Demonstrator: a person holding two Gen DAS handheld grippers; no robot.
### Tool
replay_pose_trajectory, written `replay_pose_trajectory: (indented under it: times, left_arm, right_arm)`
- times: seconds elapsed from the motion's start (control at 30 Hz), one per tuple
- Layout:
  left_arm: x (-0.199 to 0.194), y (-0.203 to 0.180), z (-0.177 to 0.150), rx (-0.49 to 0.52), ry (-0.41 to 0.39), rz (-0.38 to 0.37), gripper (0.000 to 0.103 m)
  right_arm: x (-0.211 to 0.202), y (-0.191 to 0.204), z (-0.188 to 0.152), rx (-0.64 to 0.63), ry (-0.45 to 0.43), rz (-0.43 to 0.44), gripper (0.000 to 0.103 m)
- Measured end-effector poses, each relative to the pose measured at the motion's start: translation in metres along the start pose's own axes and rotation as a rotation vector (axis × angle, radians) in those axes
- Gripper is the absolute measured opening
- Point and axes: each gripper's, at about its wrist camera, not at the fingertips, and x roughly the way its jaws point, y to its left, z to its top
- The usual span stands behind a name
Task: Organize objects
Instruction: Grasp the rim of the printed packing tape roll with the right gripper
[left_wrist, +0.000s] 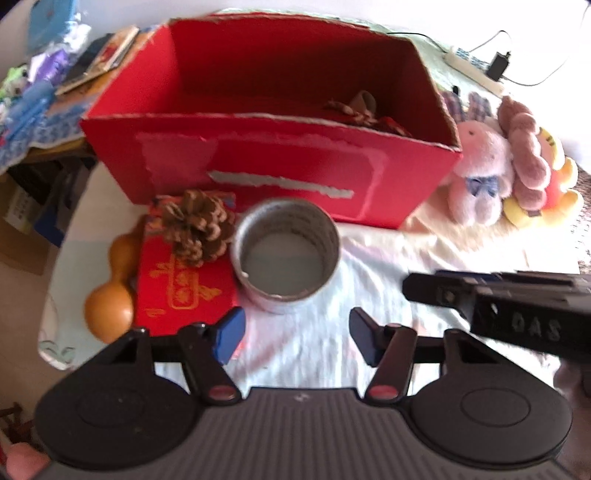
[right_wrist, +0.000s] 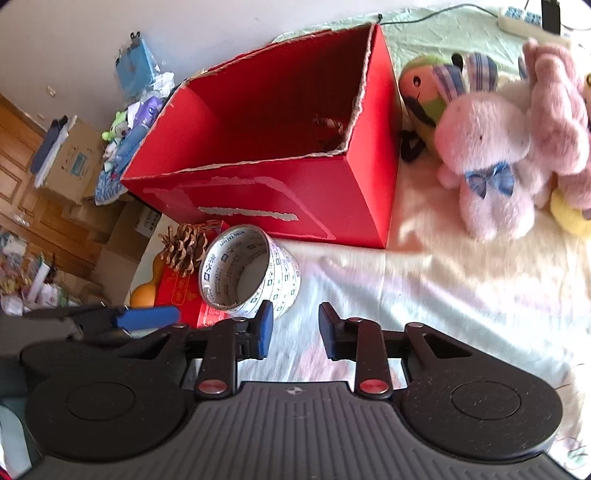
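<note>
The tape roll (left_wrist: 284, 254) stands on end on the pale cloth (left_wrist: 388, 280) just in front of the red cardboard box (left_wrist: 273, 122), its hollow core pointing up and a little toward the cameras; it is white, printed with small dark marks outside and grey within. A pine cone (left_wrist: 197, 225) lies on a flat red packet (left_wrist: 181, 288) beside it, with a gourd (left_wrist: 110, 291) further left. The left gripper (left_wrist: 295, 334) and right gripper (right_wrist: 295, 326) both hover near the roll with jaws spread, holding nothing.

Both wrist views low, near, facing red box (left_wrist: 273, 122)
</note>
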Motion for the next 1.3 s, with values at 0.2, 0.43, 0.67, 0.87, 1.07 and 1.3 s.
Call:
replay_pose_trajectory:
  times: [0.2,0.43,0.67,0.87,1.07,1.3]
  left_arm:
    - [0.005,0.008,-0.013,0.002,-0.021,-0.099,0.054]
    - [0.01,0.018,-0.017,-0.003,-0.059,-0.161,0.054]
    - [0.016,0.037,-0.008,-0.046,-0.063,-0.159,0.057]
    - [0.023,0.043,0.003,-0.058,-0.071,-0.154,0.063]
    - [0.032,0.052,0.009,-0.121,-0.03,-0.226,0.063]
    - [0.04,0.043,0.013,-0.111,-0.005,-0.231,0.066]
  right_arm:
    - [0.015,-0.005,0.002,0.044,-0.011,0.08,0.029]
    - [0.036,-0.004,0.009,0.065,-0.016,0.098,0.029]
    - [0.054,-0.001,0.02,0.076,0.002,0.08,0.025]
    - [0.066,-0.002,0.022,0.103,0.044,0.064,0.022]
    - [0.057,-0.006,0.02,0.095,0.042,0.053,0.017]
    - [0.043,-0.024,0.014,0.108,0.057,0.025,0.012]
